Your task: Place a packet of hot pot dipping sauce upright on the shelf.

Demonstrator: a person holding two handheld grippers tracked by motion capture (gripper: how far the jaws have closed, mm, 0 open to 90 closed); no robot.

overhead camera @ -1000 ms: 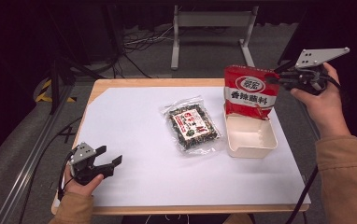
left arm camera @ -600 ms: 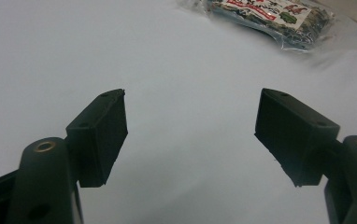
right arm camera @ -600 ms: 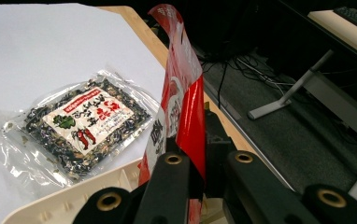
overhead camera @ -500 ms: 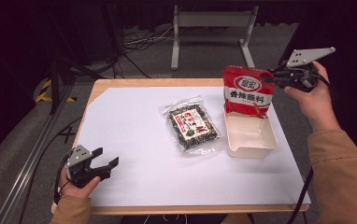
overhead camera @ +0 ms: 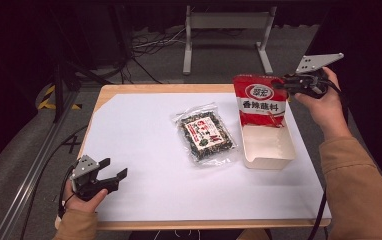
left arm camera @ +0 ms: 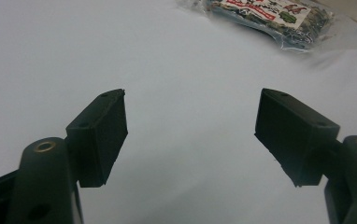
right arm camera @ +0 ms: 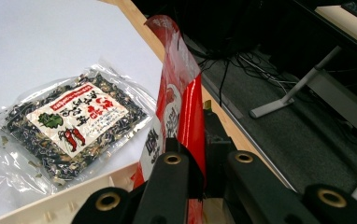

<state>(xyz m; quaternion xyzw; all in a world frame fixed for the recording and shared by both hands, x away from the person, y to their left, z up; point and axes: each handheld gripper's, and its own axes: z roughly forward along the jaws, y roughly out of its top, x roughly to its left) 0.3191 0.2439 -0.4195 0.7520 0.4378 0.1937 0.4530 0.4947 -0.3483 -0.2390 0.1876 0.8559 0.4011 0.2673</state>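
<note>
High view: right gripper (overhead camera: 285, 86) pinched the red pouch (overhead camera: 259, 100) by its top edge, upright over the tray (overhead camera: 269, 150) at the worktop's (overhead camera: 144, 135) right edge, probably for lowering in. Left gripper (overhead camera: 113, 175) sat spread, idle, near-left corner. Seaweed packet (overhead camera: 206, 134) lay mid-worktop.

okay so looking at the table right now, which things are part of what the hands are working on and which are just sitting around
In use, as it looks:
- red packet, pinched at its edge by the right gripper
- white tray, with the packet's lower end in it

Lying about:
- clear packet of dark dried spice, flat on the white sheet
- left gripper, open, holding nothing
- metal stand behind the table
</note>
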